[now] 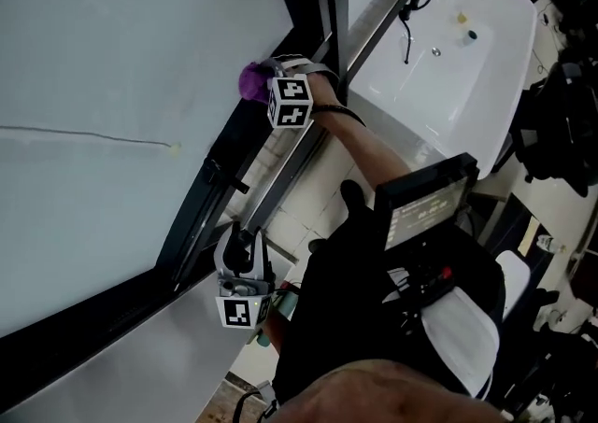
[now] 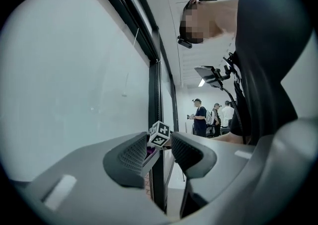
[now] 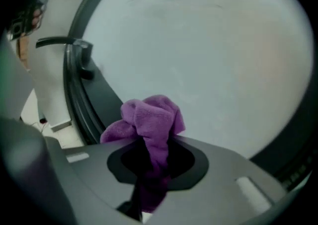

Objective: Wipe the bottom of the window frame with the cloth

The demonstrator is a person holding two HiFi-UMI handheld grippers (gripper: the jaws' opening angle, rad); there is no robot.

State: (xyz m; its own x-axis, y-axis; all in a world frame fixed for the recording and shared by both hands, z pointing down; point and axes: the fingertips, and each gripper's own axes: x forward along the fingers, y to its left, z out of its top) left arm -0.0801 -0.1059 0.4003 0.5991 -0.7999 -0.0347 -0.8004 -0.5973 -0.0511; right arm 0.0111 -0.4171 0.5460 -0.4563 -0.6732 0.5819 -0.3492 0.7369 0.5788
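Note:
A purple cloth [image 1: 250, 80] is bunched against the pane next to the black window frame [image 1: 210, 178]. My right gripper [image 1: 263, 85], with its marker cube, is shut on it. In the right gripper view the cloth [image 3: 151, 119] bulges out of the closed jaws of that gripper [image 3: 156, 157], with frosted glass behind and the dark frame [image 3: 94, 105] at the left. My left gripper [image 1: 241, 242] hangs lower along the same frame. In its own view this left gripper [image 2: 156, 154] stands open with nothing between its ribbed pads [image 2: 131, 155], and it looks along the frame toward the right gripper's cube.
A white basin [image 1: 467, 29] with a black tap [image 1: 411, 1] lies at the upper right. A pale tiled sill [image 1: 299, 188] runs beside the frame. A screen [image 1: 430, 206] hangs at my chest. A window handle [image 3: 74, 47] sticks out. Several people [image 2: 201, 117] stand far off.

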